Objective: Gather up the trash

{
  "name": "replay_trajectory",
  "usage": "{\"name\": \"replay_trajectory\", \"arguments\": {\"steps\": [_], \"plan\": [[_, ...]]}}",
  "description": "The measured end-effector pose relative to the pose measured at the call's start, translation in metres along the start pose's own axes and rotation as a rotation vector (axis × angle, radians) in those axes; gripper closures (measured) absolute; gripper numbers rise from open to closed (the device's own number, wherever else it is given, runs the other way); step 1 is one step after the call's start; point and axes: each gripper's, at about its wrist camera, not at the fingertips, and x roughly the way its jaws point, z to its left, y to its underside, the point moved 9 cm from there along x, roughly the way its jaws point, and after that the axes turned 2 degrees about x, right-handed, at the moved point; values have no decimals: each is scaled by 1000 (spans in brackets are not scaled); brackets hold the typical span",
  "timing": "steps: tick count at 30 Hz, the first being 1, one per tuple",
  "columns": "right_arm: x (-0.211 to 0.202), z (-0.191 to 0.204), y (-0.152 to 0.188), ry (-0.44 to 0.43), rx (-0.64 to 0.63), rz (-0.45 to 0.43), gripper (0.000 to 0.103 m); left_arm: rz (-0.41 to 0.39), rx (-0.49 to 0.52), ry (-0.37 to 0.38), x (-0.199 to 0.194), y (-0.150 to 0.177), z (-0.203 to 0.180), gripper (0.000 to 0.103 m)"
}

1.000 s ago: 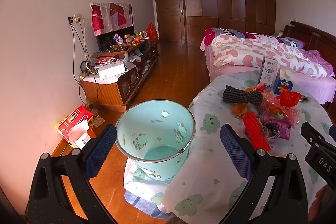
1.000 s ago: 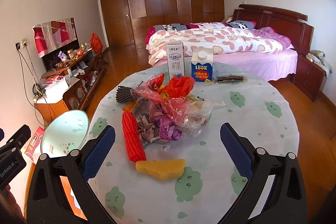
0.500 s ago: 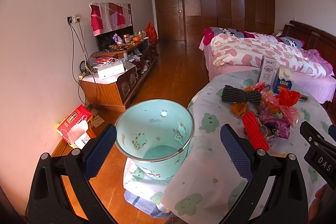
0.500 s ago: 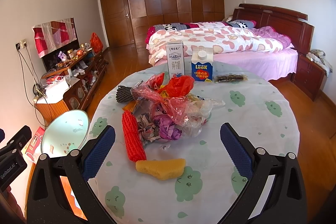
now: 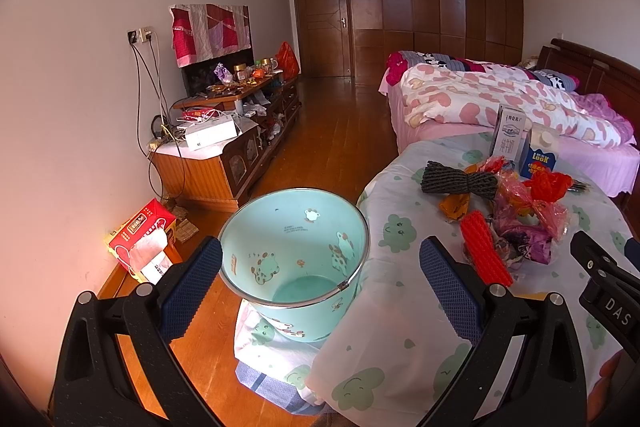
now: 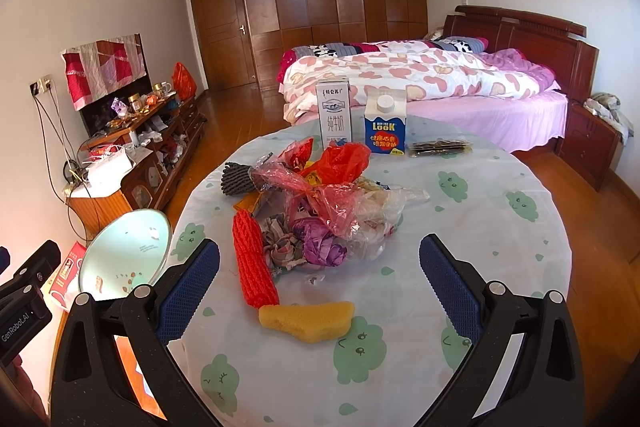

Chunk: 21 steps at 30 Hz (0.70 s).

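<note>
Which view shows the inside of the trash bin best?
The left wrist view: the bin faces the camera, showing its inner wall and bottom, with nothing inside. The right wrist view catches only its rim and part of the inner wall at the table's edge.

in the left wrist view the mint bin [image 5: 294, 259] and the red mesh roll [image 5: 482, 253] sit slightly further left in frame than a second ago (a small drift of the left tongs [image 5: 320, 281]); the right wrist view shows no shift.
</note>
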Motion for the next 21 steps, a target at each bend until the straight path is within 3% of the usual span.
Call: {"name": "replay_trajectory", "arguments": {"steps": [21], "plan": [[-1, 0, 1, -2, 1, -3, 5, 2, 1, -1, 0, 0, 0, 6]]}}
